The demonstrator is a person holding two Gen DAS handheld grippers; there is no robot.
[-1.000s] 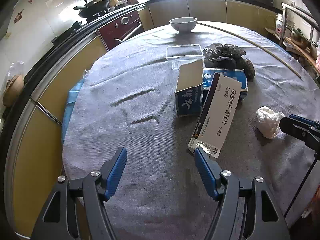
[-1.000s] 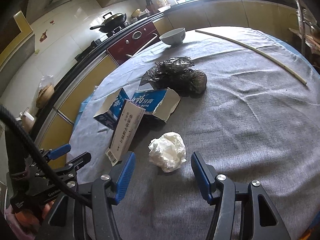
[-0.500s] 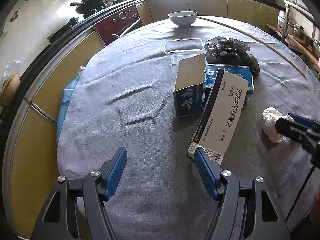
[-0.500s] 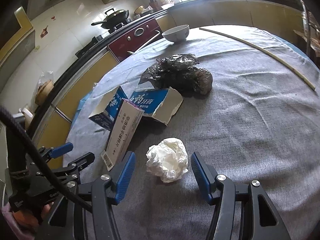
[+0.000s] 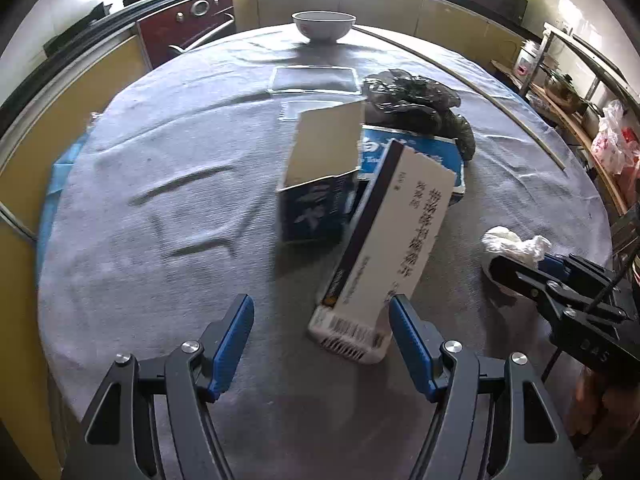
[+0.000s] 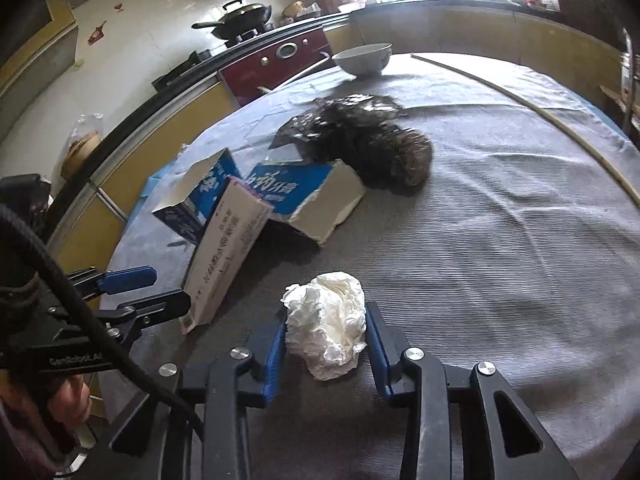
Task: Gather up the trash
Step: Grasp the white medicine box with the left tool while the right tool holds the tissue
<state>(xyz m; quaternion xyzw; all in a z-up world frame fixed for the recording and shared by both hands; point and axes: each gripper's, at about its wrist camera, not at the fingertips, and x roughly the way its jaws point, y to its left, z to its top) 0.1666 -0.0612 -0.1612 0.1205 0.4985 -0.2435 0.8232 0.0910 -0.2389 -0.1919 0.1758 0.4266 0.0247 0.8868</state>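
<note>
A crumpled white tissue (image 6: 328, 320) lies on the grey tablecloth between the blue pads of my right gripper (image 6: 325, 336), which has closed in on it; the pads touch its sides. The tissue also shows in the left wrist view (image 5: 512, 240). My left gripper (image 5: 320, 328) is open; its right pad sits beside the near end of a white medicine box (image 5: 384, 256), which leans on a torn blue carton (image 5: 320, 196). A second blue carton piece (image 6: 304, 196) and a crumpled black plastic bag (image 6: 372, 140) lie behind.
A white bowl (image 5: 323, 26) stands at the table's far edge. A clear plastic lid (image 5: 314, 80) lies in front of it. A thin stick (image 6: 540, 116) lies across the right side. Kitchen counters and a stove ring the table.
My right gripper moved forward around the tissue and narrowed onto it. My left gripper moved forward until the white medicine box's near end sits by its right pad.
</note>
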